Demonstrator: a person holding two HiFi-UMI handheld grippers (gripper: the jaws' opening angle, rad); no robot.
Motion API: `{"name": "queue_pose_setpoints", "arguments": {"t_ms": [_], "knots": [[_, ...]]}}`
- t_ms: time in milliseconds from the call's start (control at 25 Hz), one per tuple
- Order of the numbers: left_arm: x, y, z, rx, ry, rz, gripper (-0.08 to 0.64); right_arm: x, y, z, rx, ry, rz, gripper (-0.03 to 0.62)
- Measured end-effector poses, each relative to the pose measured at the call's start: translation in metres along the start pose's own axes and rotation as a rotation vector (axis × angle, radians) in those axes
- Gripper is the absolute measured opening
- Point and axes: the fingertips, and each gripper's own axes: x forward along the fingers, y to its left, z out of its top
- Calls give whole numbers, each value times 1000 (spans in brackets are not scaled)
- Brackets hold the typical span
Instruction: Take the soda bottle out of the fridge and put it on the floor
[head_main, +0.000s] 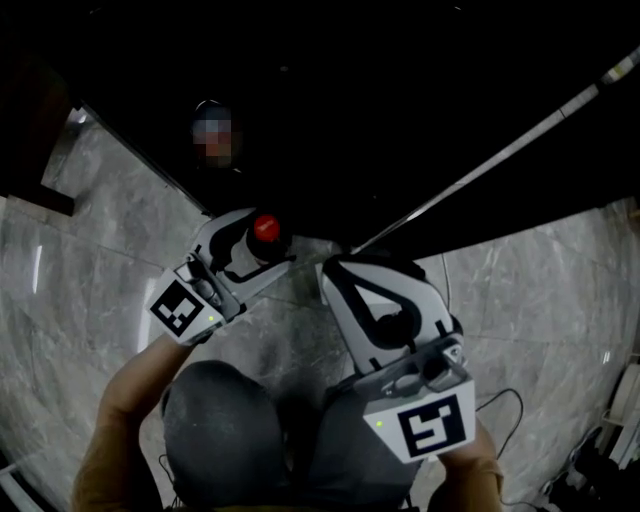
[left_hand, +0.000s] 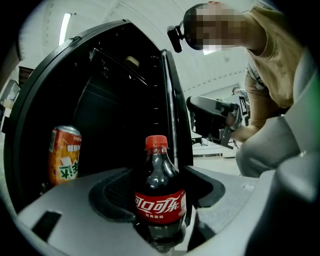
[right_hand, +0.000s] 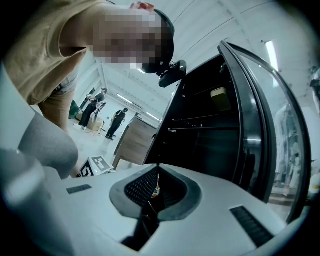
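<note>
Your left gripper (left_hand: 160, 222) is clamped on the soda bottle (left_hand: 159, 200): both jaws press its dark body just under the red label, and the bottle stands upright with its red cap on top. In the head view that same left gripper (head_main: 252, 252) holds the soda bottle (head_main: 262, 236) right at the front edge of the black fridge (head_main: 350, 110), where the dark cabinet meets the grey marble floor (head_main: 80, 250); you cannot tell from any view whether the bottle's base touches anything. Behind the bottle the fridge (left_hand: 110, 95) stands open, and an orange can (left_hand: 64, 155) sits upright at the left edge of its interior, well apart from the bottle. The edge of the fridge door (left_hand: 172, 95) rises just behind the bottle's right side. Your right gripper (head_main: 340, 275) hangs beside the left one, over the floor and near the fridge front. Its own view shows the right gripper (right_hand: 156, 192) with jaws pressed together and nothing between them, pointing at the open fridge (right_hand: 205, 130) and its glass door (right_hand: 265, 125). Your knees (head_main: 215, 420) fill the head view's lower edge.
</note>
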Motion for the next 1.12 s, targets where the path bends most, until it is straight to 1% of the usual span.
{"name": "queue_pose_setpoints", "arguments": {"t_ms": [120, 320, 400, 520, 680, 840, 1120], "knots": [[-1, -9, -26, 4, 28, -13, 304, -1, 2, -8, 12, 27, 6, 2], [-2, -14, -77, -96, 75, 3, 304, 0, 1, -5, 28, 26, -1, 3], [-4, -13, -98, -112, 104, 16, 304, 1, 1, -5, 29, 23, -3, 3], [-7, -13, -123, -112, 135, 28, 304, 1, 3, -8, 33, 33, 5, 3], [-11, -15, -146, -122, 168, 37, 304, 2, 8, -11, 33, 46, 15, 3], [-12, -19, -168, -117, 211, 31, 304, 3, 10, -11, 30, 52, 20, 2], [-14, -18, -197, -129, 269, 40, 304, 7, 14, -16, 29, 77, 26, 3]]}}
